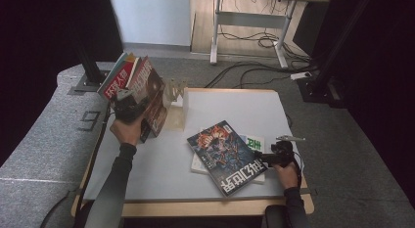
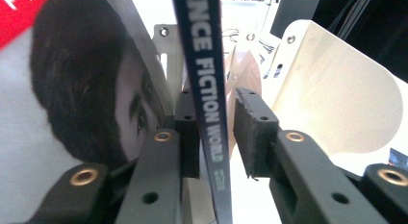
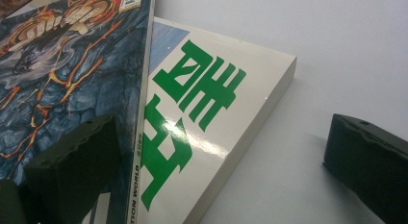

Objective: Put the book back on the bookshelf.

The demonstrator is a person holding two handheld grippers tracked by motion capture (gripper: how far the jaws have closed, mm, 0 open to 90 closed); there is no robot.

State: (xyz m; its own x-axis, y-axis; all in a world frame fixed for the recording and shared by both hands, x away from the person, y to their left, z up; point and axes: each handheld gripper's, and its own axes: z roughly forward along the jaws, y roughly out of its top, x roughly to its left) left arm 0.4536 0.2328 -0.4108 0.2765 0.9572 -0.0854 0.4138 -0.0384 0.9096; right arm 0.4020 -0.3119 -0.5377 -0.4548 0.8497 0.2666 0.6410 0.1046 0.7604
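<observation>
My left gripper [image 1: 128, 103] is raised at the table's left, beside several upright magazines [image 1: 149, 91] that lean against a pale wooden rack [image 1: 175, 104]. In the left gripper view, a dark blue magazine spine [image 2: 204, 65] stands between my left gripper's [image 2: 215, 96] jaws. One pad touches it and the other stands clear, so the gripper is open. My right gripper [image 1: 266, 158] rests low at the front right, open wide. Between its jaws [image 3: 219, 132] lies the corner of a white book with green characters [image 3: 202, 108], under a blue fiery-cover magazine [image 3: 72, 70].
The blue magazine [image 1: 222, 152] lies flat on the white book [image 1: 255, 141] at the front right of the white table [image 1: 235, 108]. A red-cover magazine [image 1: 117, 79] leans at the far left. The rack's pale panel [image 2: 337, 94] stands right of the left jaws.
</observation>
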